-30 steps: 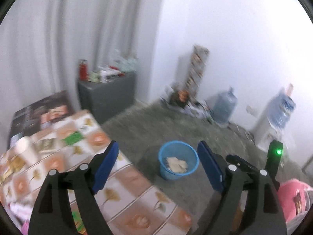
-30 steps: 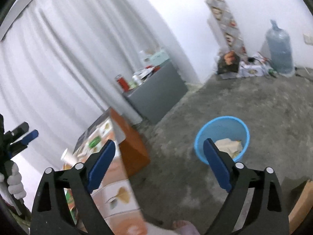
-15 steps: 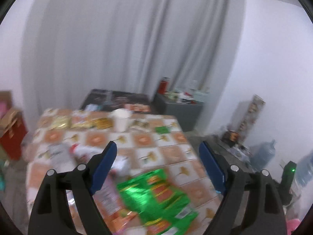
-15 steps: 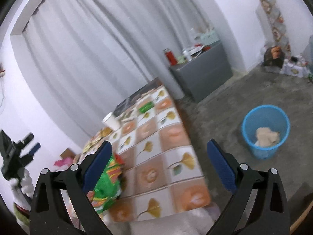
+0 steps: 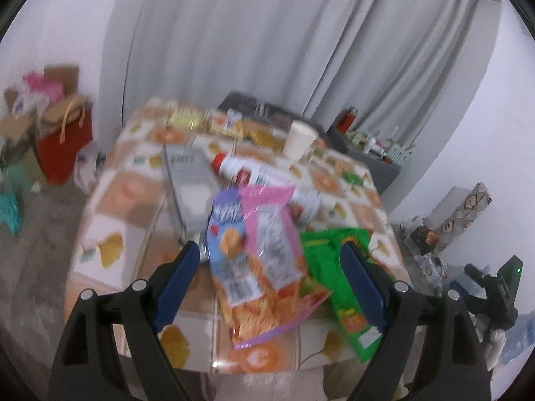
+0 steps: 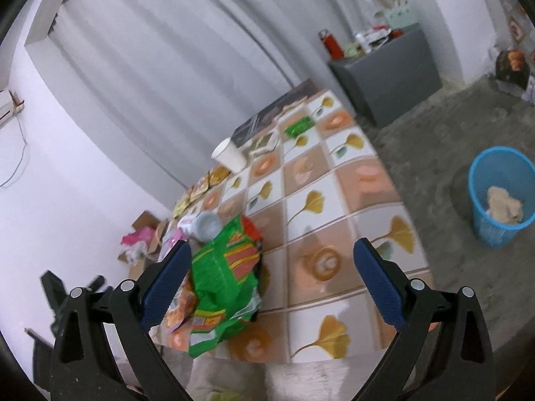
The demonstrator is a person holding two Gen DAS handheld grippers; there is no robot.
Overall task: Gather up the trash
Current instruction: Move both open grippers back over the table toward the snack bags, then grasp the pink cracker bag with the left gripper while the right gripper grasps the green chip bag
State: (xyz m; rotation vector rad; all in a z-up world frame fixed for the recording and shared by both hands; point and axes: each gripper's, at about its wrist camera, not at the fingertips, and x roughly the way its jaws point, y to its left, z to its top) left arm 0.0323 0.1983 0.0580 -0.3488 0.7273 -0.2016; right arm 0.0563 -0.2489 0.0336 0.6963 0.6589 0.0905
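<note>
- Your left gripper (image 5: pixel 271 267) hangs above the near end of the table (image 5: pixel 133 193), fingers spread wide, nothing between the pads.
- Below it lies a pink and orange snack bag (image 5: pixel 264 260), with a green bag (image 5: pixel 337 267) just beside it on the right, partly overlapped.
- Past them a white bottle (image 5: pixel 260 177) with a red cap lies on its side; a paper cup (image 5: pixel 299 140) stands upright farther back.
- Your right gripper (image 6: pixel 271 277) is also spread wide and holds nothing, above the table's near edge; the green bag (image 6: pixel 224 274) is by its left finger.
- The blue bin (image 6: pixel 501 197) sits on the floor, well apart from the table on the right, with crumpled paper (image 6: pixel 503 204) inside.
</note>
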